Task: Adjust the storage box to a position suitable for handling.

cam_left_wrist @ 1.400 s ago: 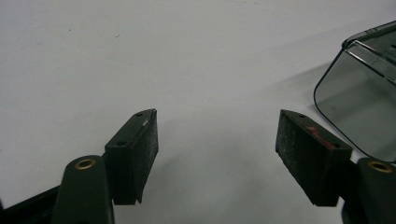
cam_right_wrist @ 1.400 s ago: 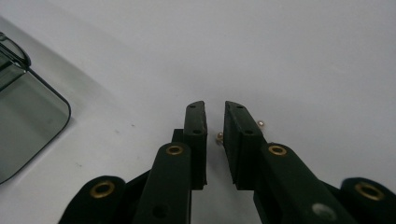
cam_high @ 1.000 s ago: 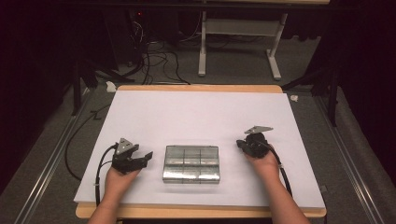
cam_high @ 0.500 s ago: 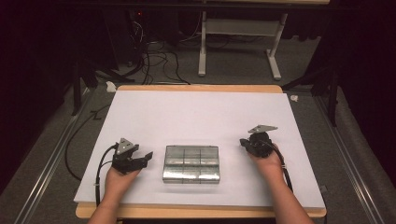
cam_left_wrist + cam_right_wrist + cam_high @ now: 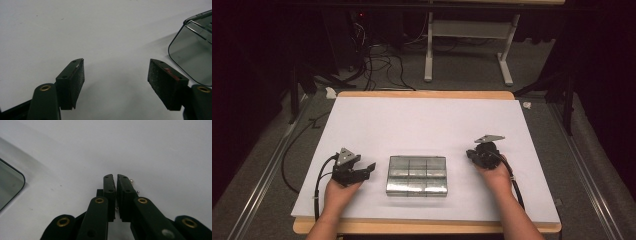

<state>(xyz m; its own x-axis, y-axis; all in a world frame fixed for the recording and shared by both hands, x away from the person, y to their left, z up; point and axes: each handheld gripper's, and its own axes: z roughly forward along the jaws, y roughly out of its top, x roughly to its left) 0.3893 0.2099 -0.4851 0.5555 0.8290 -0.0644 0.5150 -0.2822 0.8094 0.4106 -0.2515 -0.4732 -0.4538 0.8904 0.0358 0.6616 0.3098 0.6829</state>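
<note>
The clear compartmented box (image 5: 417,175) is lying near the front edge of the white tabletop (image 5: 427,120), midway between the person's two hands, its lid appearing shut and its cells showing no contents that can be made out from the high view. The left tool (image 5: 370,166) is resting just beside the box's left end, its jaws standing wide apart and gripping nothing; in the left gripper view the bare surface is lying between the pads (image 5: 73,82) while a rounded corner of the box (image 5: 192,55) is showing at the right. The right tool (image 5: 471,154) is sitting a little apart from the box's right end, its jaws all but closed, a thin slit remaining between them after just starting to ease open, with nothing held; in the right gripper view a few tiny metal beads (image 5: 131,180) are lying on the surface close beside the jaw tips. Judging by this arrangement, the work on the box is barely under way: neither tool is touching it, so the grasping and any opening or filling are remaining to be done. No brand, label or legible writing is appearing on the box, the tools or the tabletop.
</note>
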